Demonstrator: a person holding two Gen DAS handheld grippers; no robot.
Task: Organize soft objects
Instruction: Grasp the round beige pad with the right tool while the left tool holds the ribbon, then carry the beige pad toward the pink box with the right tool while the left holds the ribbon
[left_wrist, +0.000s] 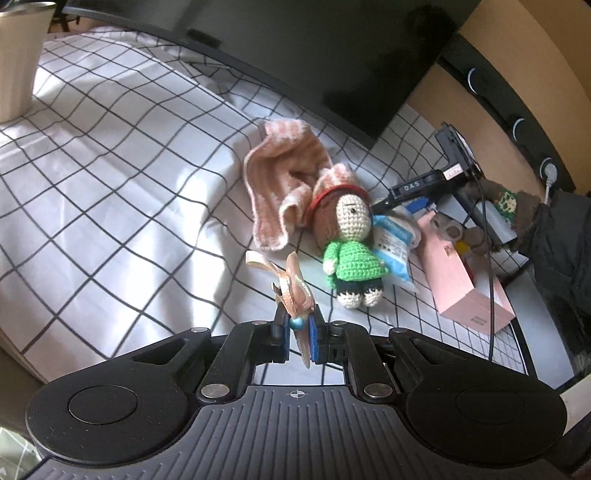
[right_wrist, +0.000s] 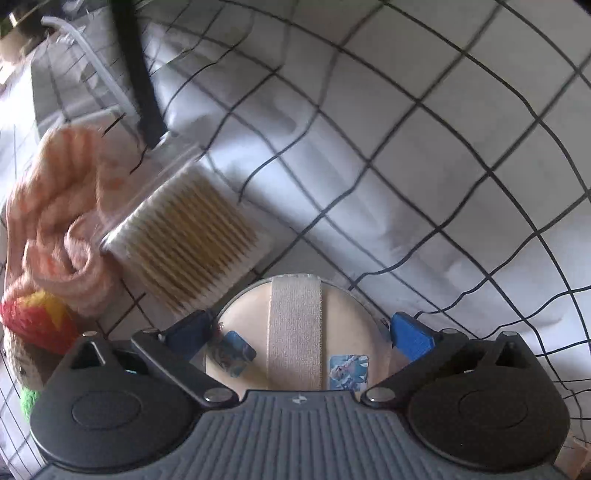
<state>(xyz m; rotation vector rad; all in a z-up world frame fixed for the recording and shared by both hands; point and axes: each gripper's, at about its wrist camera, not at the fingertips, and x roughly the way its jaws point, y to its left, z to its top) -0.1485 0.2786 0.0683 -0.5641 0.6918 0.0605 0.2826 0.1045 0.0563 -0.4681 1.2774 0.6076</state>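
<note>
Checked white cloth (left_wrist: 110, 166) covers the surface and carries everything else, which is likely why the soft things sit loosely without sliding. Largest on it is the dark monitor (left_wrist: 295, 55) along the back, then a pink box (left_wrist: 465, 284) at the right edge beside the person's gloved hand (left_wrist: 480, 229), which holds the right tool. Next comes the pink striped towel (left_wrist: 284, 177), crumpled near the middle, with the crochet doll (left_wrist: 351, 254) lying touching it, head against the folds — the two look gathered as a group, I judge. A blue-and-white packet (left_wrist: 395, 243) lies just beside the doll. In the right wrist view a clear box of cotton swabs (right_wrist: 188, 236) rests against the towel, and a round puff (right_wrist: 295, 332) with a fabric strap lies flat just below the swabs. The right claw (right_wrist: 295, 332) points steeply down with its jaws spread as wide as they go, one either side of the puff; the blue pads (right_wrist: 410, 336) do not appear to press it, so the puff is probably either just set down or about to be taken. Smallest is the peach ribbon clip (left_wrist: 295, 284): the left claw (left_wrist: 299, 328) is closed tight on it, carried clear of the cloth, near the doll — presumably headed for the pile.
</note>
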